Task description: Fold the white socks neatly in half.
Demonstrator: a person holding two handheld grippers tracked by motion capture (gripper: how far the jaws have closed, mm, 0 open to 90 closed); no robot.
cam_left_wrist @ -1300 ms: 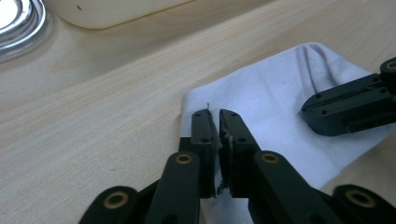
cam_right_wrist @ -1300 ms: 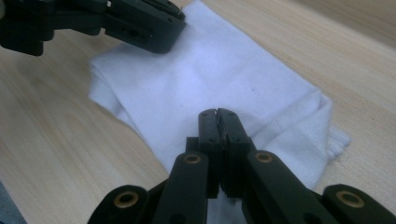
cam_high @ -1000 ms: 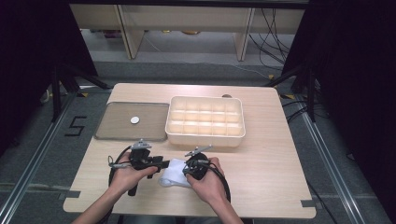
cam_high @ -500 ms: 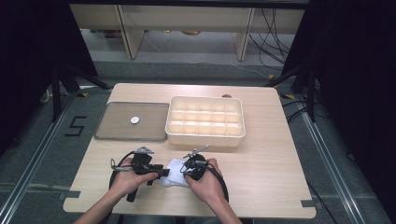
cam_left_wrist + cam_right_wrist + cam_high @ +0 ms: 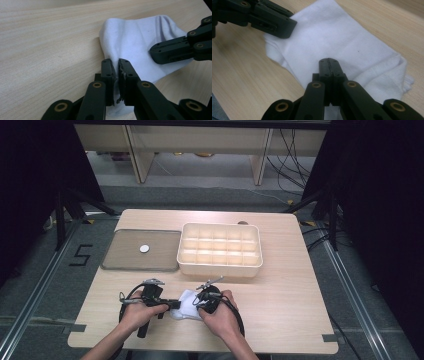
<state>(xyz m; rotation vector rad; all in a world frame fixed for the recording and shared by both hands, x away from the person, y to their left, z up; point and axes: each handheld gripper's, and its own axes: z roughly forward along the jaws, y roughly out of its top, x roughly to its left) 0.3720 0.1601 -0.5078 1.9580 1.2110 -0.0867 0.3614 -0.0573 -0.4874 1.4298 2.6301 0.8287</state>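
Now both hands lie low, left gripper [image 5: 117, 65] and right gripper [image 5: 328, 64] pinching the white cloth [image 5: 332, 40]

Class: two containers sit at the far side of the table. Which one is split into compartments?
The cream box, on the right, is split by a grid of compartments. The flat grey tray beside it is one undivided surface carrying a small white disc.
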